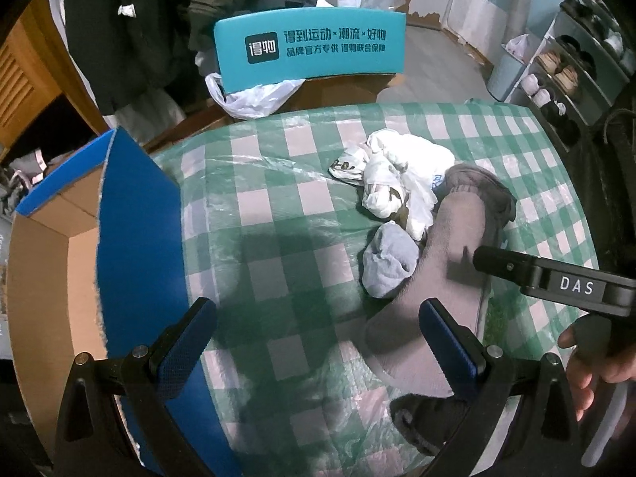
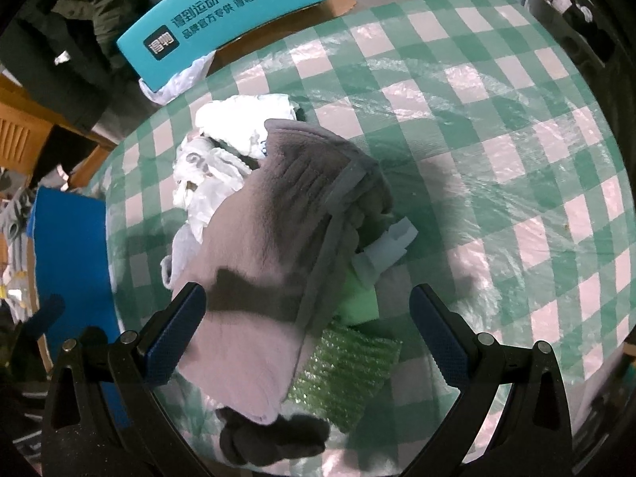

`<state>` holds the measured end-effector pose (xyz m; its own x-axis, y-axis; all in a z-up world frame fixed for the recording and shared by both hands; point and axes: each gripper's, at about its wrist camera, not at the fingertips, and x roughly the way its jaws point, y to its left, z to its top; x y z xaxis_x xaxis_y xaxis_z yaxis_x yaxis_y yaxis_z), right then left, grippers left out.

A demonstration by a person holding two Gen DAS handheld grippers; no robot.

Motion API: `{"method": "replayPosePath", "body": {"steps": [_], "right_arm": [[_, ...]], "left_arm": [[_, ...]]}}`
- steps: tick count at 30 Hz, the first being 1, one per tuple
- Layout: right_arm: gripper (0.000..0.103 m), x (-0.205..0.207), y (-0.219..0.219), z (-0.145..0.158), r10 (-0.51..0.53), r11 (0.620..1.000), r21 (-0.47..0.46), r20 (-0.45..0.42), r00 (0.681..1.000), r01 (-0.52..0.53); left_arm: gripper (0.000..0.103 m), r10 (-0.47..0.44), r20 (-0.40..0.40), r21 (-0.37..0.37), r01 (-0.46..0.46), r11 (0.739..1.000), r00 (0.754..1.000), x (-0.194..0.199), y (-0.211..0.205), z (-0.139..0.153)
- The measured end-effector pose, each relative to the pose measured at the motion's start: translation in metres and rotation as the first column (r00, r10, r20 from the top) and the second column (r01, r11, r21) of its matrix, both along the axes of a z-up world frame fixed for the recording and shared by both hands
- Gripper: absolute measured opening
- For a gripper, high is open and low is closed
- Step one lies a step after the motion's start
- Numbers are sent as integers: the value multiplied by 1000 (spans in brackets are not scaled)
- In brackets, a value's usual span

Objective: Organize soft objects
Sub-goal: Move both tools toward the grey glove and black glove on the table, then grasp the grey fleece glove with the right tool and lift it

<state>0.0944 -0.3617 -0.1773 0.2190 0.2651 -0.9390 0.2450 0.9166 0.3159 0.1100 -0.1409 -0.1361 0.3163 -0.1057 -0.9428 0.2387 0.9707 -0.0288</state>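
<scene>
at the far left a blue cardboard box [image 1: 135, 214] is standing open against the edge of the desk [image 1: 278, 206], which is wearing a green and white checked cover under clear plastic. the left tool [image 1: 318, 342] is hovering over the cloth with its blue-padded fingers spread wide, gripping nothing. right of centre the soft things are lying in a heap: a crumpled white cloth [image 1: 393, 175] is sitting farthest back, a small light grey sock [image 1: 387, 262] is touching its near side, and a long grey sock [image 1: 445, 278] is stretching toward the camera, with a dark sock [image 1: 429, 417] lying at its near end. at the right edge the right tool [image 2: 308, 332] is hanging above the long grey sock, fingers apart and empty, a hand [image 1: 596, 361] holding its grip.
</scene>
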Motion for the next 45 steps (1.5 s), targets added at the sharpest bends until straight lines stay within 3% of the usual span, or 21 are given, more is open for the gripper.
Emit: {"method": "replayPosePath", "body": {"steps": [13,23,28,30,31,37,41,43,45], "right_arm": [[100,18,14,-18,29,1000,4,-1,1000,-29],[65,17,17,-19,39,998,45,6,999,-39],[37,13,16,-10,53,997,53,24,998,-55],[14,12,14,-7,51,997,53,31,998,-53],[12,11,13,-5,49,998,38,32,998,-51],[13,5,10,3,61,996,61,41,997,-63],[32,2,12,1,50,997,60,33,998,-52],[33,1,11,-2,42,997,59,30,999,-44],[42,1,9,-6,33,997,70,21,999,-35]], "left_arm": [[102,7,-40,-11,-7,1000,999,11,3,-19],[102,5,-56,-21,-6,1000,998,13,2,-22],[102,10,-54,-32,-12,999,999,12,2,-18],[102,9,-50,-33,-11,999,999,11,1,-16],[102,9,-48,-35,-10,999,999,10,2,-14],[102,10,-36,-44,-12,999,999,5,2,-7],[102,14,-38,-47,-16,999,999,3,1,-6],[102,14,-37,-44,-16,999,999,2,1,-6],[102,17,-39,-44,-18,999,999,2,1,-7]]}}
